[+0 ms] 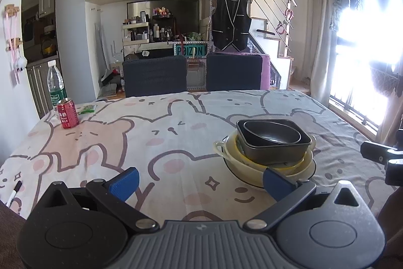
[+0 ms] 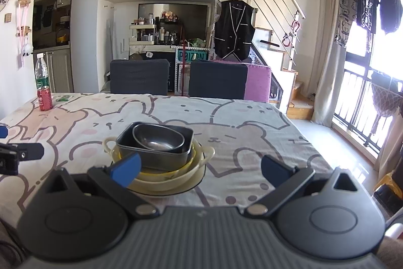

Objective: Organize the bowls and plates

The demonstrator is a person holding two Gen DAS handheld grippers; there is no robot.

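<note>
Left gripper [image 1: 199,183] wide open, empty, near side of dish stack [image 1: 267,150]. Right gripper [image 2: 200,170] wide open, empty. Stack mid-worktop [image 2: 252,143], bare cloth all round; lower dishes half hidden. Red can [image 1: 67,116] beyond, far-left edge.

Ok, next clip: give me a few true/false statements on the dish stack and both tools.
1. The oval metal bowl sits inside the dark square pan. True.
2. The left tool is shut on the cream handled dish. False: it is open and holds nothing.
3. The red can stands upright near the water bottle. True.
4. The right tool carries a plate. False: it is open and empty.
5. The dishes are spread across the table. False: they are nested in one stack.
</note>
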